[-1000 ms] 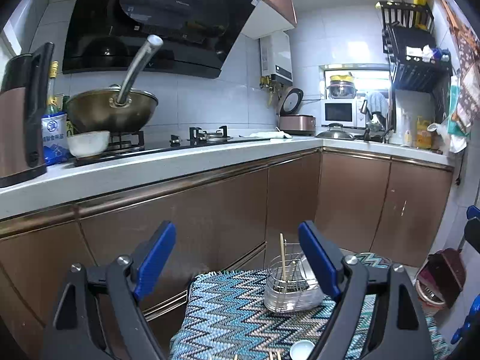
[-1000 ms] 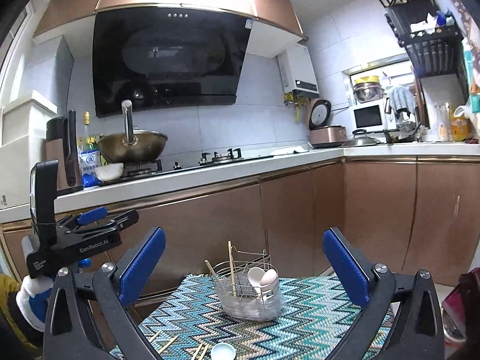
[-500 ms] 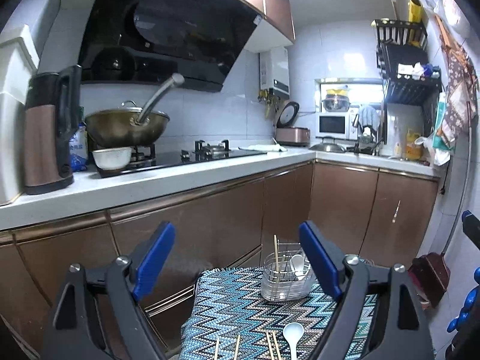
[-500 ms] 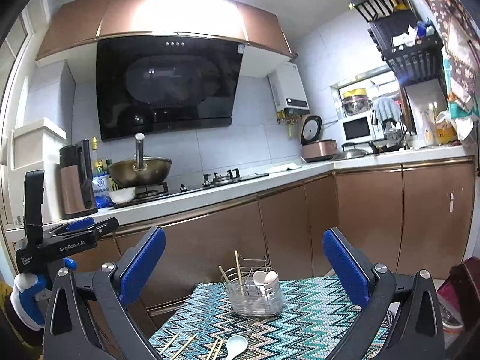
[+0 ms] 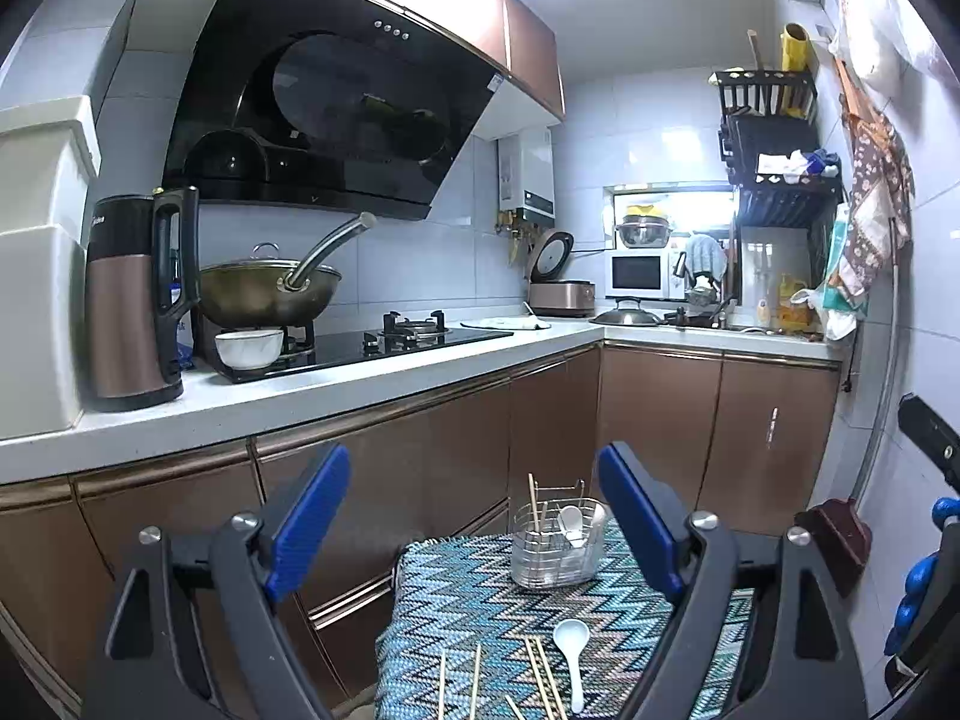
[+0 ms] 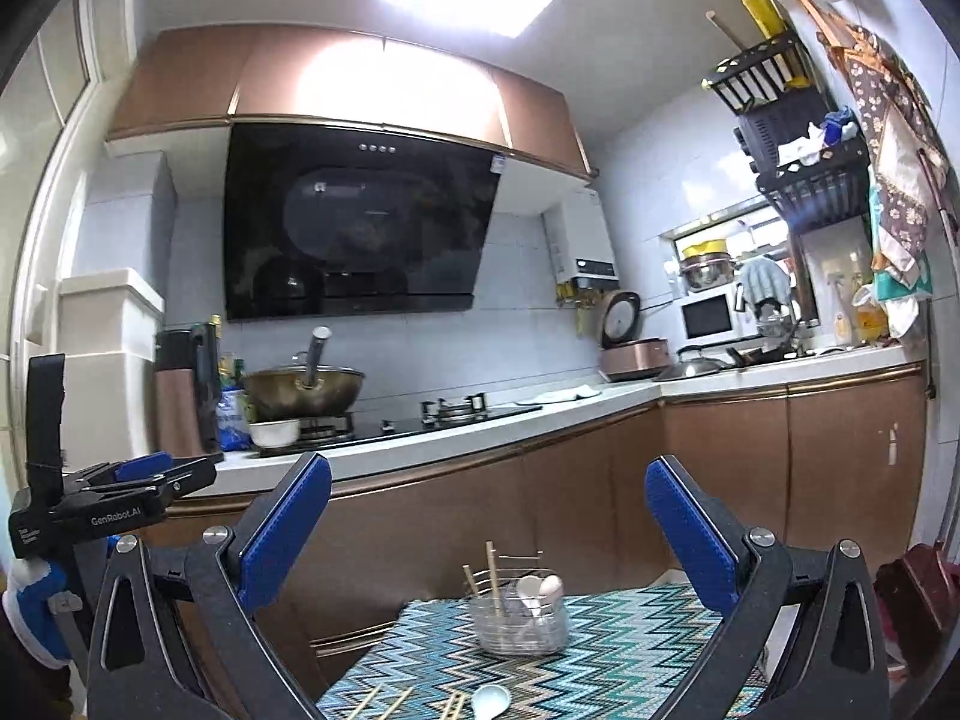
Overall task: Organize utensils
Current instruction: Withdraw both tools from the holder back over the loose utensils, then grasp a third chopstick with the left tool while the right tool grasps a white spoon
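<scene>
A wire utensil holder (image 5: 555,546) stands at the far end of a zigzag-patterned table (image 5: 468,600); it holds chopsticks and white spoons. It also shows in the right wrist view (image 6: 519,621). A loose white spoon (image 5: 571,642) and several wooden chopsticks (image 5: 474,684) lie on the cloth nearer me. The spoon's bowl (image 6: 491,701) and chopstick ends (image 6: 384,702) show in the right wrist view. My left gripper (image 5: 474,516) is open and empty, held above and short of the table. My right gripper (image 6: 489,531) is open and empty too. The left gripper (image 6: 114,498) is seen from the side at left.
A kitchen counter (image 5: 270,396) with brown cabinets runs behind the table. On it stand a kettle (image 5: 135,300), a wok (image 5: 270,294) on the hob and a white bowl (image 5: 249,348). A rice cooker (image 5: 561,294) and microwave (image 5: 639,273) sit far right.
Both grippers have pulled back and risen, so the table and holder look smaller and lower. The loose spoon and chopsticks have come into view. Both jaws stayed open.
</scene>
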Available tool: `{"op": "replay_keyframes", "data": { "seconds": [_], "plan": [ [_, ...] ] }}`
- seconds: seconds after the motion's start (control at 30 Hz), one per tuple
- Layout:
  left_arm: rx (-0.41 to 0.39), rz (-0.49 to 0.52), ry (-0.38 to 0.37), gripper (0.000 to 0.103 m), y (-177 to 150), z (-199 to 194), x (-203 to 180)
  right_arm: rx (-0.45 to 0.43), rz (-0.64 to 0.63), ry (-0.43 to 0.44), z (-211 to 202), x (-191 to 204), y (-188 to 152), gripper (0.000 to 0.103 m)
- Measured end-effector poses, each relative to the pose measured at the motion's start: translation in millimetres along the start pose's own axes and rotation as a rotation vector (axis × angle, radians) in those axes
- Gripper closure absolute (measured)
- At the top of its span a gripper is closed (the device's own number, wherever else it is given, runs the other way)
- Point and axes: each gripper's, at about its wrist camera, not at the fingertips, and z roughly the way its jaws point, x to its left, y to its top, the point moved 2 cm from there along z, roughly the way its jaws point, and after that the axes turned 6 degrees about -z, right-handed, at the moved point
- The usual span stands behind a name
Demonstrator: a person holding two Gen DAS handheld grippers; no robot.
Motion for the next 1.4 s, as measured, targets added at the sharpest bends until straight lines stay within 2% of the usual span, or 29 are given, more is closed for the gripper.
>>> {"op": "replay_keyframes", "data": {
  "seconds": [0.1, 0.27, 0.43, 0.6, 0.77, 0.83, 1.0, 1.07, 1.1, 1.23, 1.33, 1.4],
  "plan": [
    [0.016, -0.023, -0.012, 0.018, -2, -4, 4, 0.009, -0.030, 0.014, -5, 8, 2, 0.000],
    [0.070, -0.044, -0.018, 0.018, -14, 1, 8, 0.110, -0.076, 0.026, 6, 16, -8, 0.000],
    [0.175, -0.047, -0.042, 0.018, -35, 23, 7, 0.180, -0.037, 0.048, 15, 7, -28, 0.000],
    [0.242, -0.034, -0.068, 0.018, -56, 47, -2, 0.273, -0.017, 0.055, 33, -5, -52, 0.002],
    [0.404, -0.049, -0.110, 0.019, -90, 88, -12, 0.377, 0.014, 0.098, 61, -15, -82, 0.012],
    [0.463, -0.050, -0.108, 0.019, -105, 105, -13, 0.418, 0.039, 0.135, 73, -19, -97, 0.018],
    [0.653, -0.104, -0.124, 0.021, -151, 158, -11, 0.584, 0.117, 0.232, 114, -31, -152, 0.036],
    [0.734, -0.144, -0.126, 0.024, -170, 179, -8, 0.647, 0.164, 0.276, 132, -34, -175, 0.040],
    [0.786, -0.171, -0.133, 0.028, -182, 191, -5, 0.668, 0.177, 0.289, 137, -35, -183, 0.042],
    [0.912, -0.202, -0.122, 0.046, -218, 232, 2, 0.770, 0.228, 0.338, 168, -40, -224, 0.049],
    [0.995, -0.209, -0.108, 0.054, -243, 261, 4, 0.833, 0.256, 0.353, 189, -45, -250, 0.052],
    [1.029, -0.207, -0.104, 0.055, -254, 275, 3, 0.874, 0.281, 0.371, 202, -48, -266, 0.055]
  ]
}}
